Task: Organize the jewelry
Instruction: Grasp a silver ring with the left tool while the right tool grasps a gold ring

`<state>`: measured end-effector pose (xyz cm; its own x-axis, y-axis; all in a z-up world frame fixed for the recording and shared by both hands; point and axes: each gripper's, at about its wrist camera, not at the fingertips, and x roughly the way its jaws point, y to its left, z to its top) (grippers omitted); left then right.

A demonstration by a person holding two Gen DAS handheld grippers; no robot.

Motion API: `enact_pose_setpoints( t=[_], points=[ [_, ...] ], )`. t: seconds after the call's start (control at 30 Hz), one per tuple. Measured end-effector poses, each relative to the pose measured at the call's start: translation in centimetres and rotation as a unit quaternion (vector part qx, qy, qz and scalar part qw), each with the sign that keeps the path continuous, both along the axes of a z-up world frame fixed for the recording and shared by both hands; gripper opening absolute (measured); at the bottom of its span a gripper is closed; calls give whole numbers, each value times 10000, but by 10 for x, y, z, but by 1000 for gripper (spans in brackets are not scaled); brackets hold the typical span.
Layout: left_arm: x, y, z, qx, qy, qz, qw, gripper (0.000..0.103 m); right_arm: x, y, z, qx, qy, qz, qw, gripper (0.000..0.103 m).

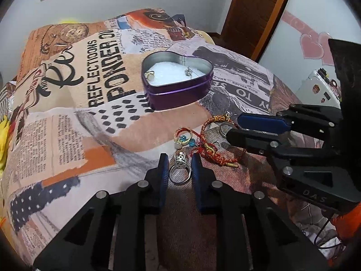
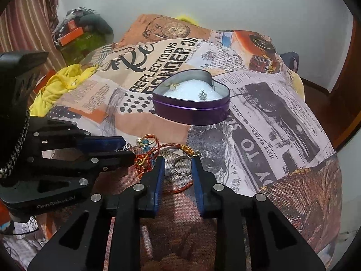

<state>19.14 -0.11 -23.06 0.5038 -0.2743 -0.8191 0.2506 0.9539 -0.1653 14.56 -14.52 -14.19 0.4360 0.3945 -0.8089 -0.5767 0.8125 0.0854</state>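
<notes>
Lying on the patterned bedspread [image 1: 67, 117], the loose jewelry sits in a small heap at about 5 o'clock from the purple heart-shaped tin [image 1: 180, 94], near it but not touching. The left gripper [image 1: 179, 164] has its blue-padded jaws narrowly apart on either side of a silver ring with a stone top [image 1: 179, 171]; whether the pads touch the band cannot be told. Just beyond, toward 12 o'clock, lie gold rings with blue stones [image 1: 183, 139], and at 2 o'clock a red and gold braided cord bracelet [image 1: 209, 140], its strands tangled so its full run is hard to follow. The right gripper [image 2: 178, 167] straddles a plain metal ring [image 2: 181, 166], jaws parted with room on both sides, while the cord passes under its left finger. In the left wrist view that plain ring is half hidden behind the right gripper's tip. Inside the tin, on white padding, rest a gold ring [image 2: 173, 87] at 9 o'clock and a small silver piece [image 2: 202, 95] at 3 o'clock, too small to make out. Open bedspread stretches around the tin; the bed edge falls away at 3 o'clock toward a wooden door [image 1: 255, 11], and yellow cloth [image 2: 61, 83] crowds the 9 o'clock side
</notes>
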Motion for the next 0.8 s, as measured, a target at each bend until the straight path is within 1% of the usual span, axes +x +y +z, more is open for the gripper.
enact_pose_setpoints(
  t=[0.03, 0.07, 0.1, 0.23, 0.33, 0.5, 0.8],
  points=[
    [-2, 2, 1, -6, -8, 21, 10000, 20, 0, 1, 0, -1, 1, 15, 10000, 22],
    [-3, 5, 3, -24, -17, 40, 10000, 10, 0, 3, -1, -32, -7, 19, 10000, 22],
    [-5, 6, 4, -43, -12, 42, 10000, 9, 1, 4, -3, -60, -7, 19, 10000, 22],
    [-9, 14, 11, -76, -49, 98, 9999, 9, 5, 7, -9, -163, 28, -8, 9999, 22],
    [-9, 16, 10, -69, -20, 106, 9999, 9, 6, 8, -8, -135, 43, 19, 9999, 22],
    [-10, 14, 8, -20, 42, 51, 10000, 9, 7, 11, -11, -255, 55, 17, 9997, 22],
    [-10, 14, 5, 13, 129, -78, 9999, 12, 12, 6, -13, -120, 113, -35, 9999, 22]
  ],
)
